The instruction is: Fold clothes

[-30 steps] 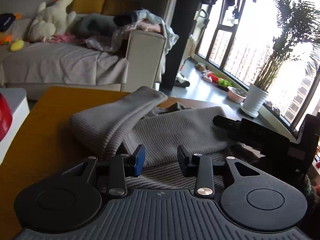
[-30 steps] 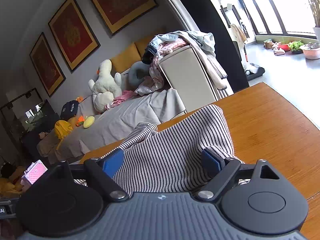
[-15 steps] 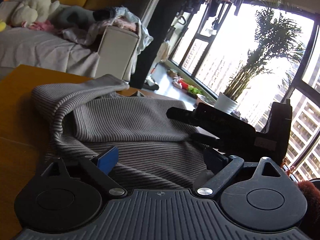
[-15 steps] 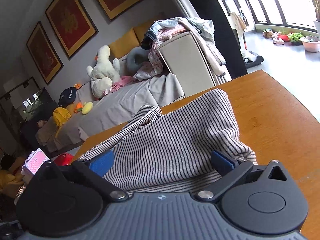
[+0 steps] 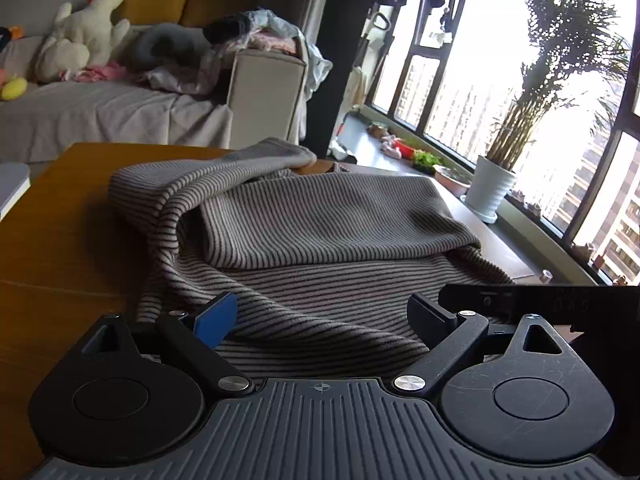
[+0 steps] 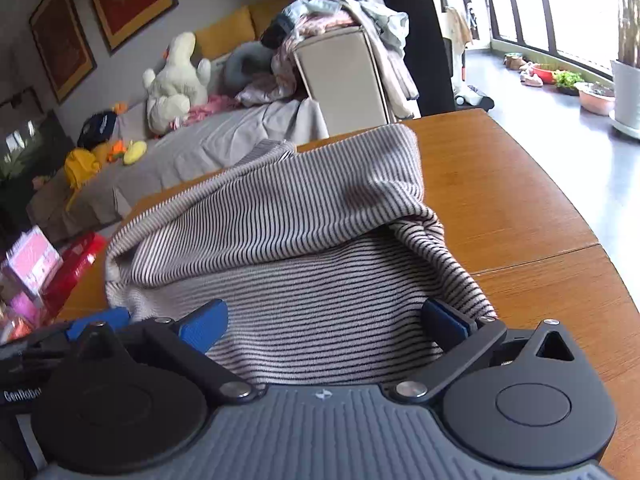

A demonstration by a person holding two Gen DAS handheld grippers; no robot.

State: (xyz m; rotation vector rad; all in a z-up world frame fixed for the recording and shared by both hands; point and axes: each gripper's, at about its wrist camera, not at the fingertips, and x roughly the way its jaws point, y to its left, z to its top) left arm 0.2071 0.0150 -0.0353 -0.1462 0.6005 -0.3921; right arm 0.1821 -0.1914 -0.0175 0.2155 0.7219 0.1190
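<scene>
A grey striped knit garment [image 5: 320, 240] lies partly folded on the wooden table [image 5: 60, 248], its upper part doubled back over the lower part. My left gripper [image 5: 324, 316] is open, its jaws wide apart over the garment's near edge and holding nothing. My right gripper [image 6: 324, 322] is open too, jaws wide over the near part of the same garment [image 6: 288, 240] on the table [image 6: 520, 208]. The right gripper's black body shows at the right edge of the left wrist view [image 5: 540, 304].
A sofa [image 5: 100, 108] with plush toys and piled clothes stands beyond the table. A potted plant [image 5: 492, 192] and windows are to the right. Red and pink boxes [image 6: 48, 264] sit left of the table. The table's right edge [image 6: 592, 220] curves near the garment.
My left gripper's jaws opened wide from a narrow gap. Both grippers pulled back toward the garment's near edge, and the right gripper left the middle of the left view.
</scene>
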